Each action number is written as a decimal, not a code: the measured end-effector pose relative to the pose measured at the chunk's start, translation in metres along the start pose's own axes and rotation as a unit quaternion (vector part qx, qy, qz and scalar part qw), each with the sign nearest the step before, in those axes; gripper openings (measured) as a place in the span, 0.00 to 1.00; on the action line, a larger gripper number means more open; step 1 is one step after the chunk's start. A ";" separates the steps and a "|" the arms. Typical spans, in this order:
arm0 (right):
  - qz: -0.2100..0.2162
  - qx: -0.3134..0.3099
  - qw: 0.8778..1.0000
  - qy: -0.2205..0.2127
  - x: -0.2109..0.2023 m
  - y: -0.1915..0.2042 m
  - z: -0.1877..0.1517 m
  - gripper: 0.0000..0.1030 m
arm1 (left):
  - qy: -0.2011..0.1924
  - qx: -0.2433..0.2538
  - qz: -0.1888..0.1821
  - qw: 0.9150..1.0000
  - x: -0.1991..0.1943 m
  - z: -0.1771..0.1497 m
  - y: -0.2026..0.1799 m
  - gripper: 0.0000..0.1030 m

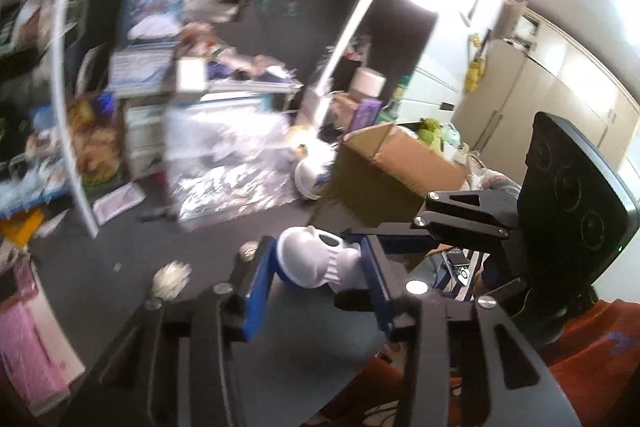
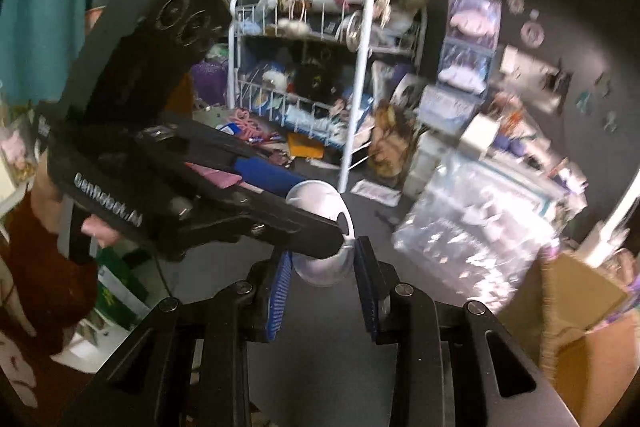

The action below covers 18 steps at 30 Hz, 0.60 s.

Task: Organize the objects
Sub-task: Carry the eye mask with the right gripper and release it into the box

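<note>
White toy (image 1: 320,259): my left gripper (image 1: 316,281) and right gripper (image 2: 323,275) both pinch it, lifted clear of the dark floor (image 1: 120,255). I judge pickup done, placement left, perhaps the cardboard box (image 1: 384,163) nearby; clutter remains all around.

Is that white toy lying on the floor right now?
No, the white toy is held up between the left gripper's blue pads, above the dark floor.
</note>
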State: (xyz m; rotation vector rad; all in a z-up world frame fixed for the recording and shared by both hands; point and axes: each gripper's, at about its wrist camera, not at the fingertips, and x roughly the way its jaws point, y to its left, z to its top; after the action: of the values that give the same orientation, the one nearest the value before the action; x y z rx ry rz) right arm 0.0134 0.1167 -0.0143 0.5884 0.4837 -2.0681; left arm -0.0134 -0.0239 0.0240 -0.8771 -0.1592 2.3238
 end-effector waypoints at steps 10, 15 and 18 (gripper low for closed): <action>-0.057 0.043 0.997 -0.006 -0.069 -0.077 -0.023 0.26 | 0.030 0.067 -0.031 0.997 0.068 0.061 -0.075 0.36; -0.061 0.085 0.994 0.014 -0.087 -0.120 -0.042 0.26 | 0.071 0.079 -0.050 0.993 0.115 0.080 -0.099 0.36; -0.052 0.107 0.992 0.031 -0.090 -0.140 -0.053 0.26 | 0.092 0.085 -0.047 0.991 0.133 0.082 -0.108 0.36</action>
State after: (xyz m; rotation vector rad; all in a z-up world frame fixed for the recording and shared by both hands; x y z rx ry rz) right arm -0.0503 0.2772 0.0102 0.7701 0.3359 -2.2236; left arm -0.0845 0.1504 0.0486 -0.9705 0.0746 2.1210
